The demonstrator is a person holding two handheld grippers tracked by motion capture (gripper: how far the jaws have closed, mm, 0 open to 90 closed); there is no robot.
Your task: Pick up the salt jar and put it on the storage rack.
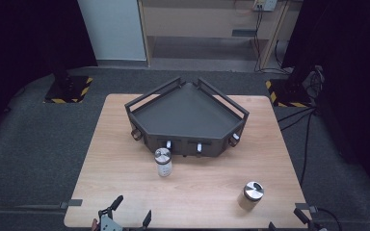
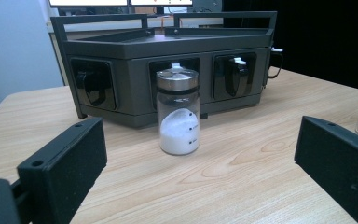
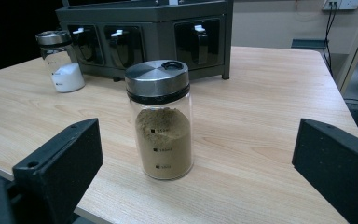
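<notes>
Both hand-held grippers spread wide, nothing pinched.
Left hand-held gripper [image 2: 200, 163] faces the white-powder jar [image 2: 178, 111] at twelve o'clock; right hand-held gripper [image 3: 198, 163] faces the brown-powder jar [image 3: 161, 119].

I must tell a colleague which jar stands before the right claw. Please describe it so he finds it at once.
Start at the dark corner rack on the wooden table. Nearer the person, at the right, stands a glass jar with a steel lid. It holds brown powder; the other jar holds white.
</notes>
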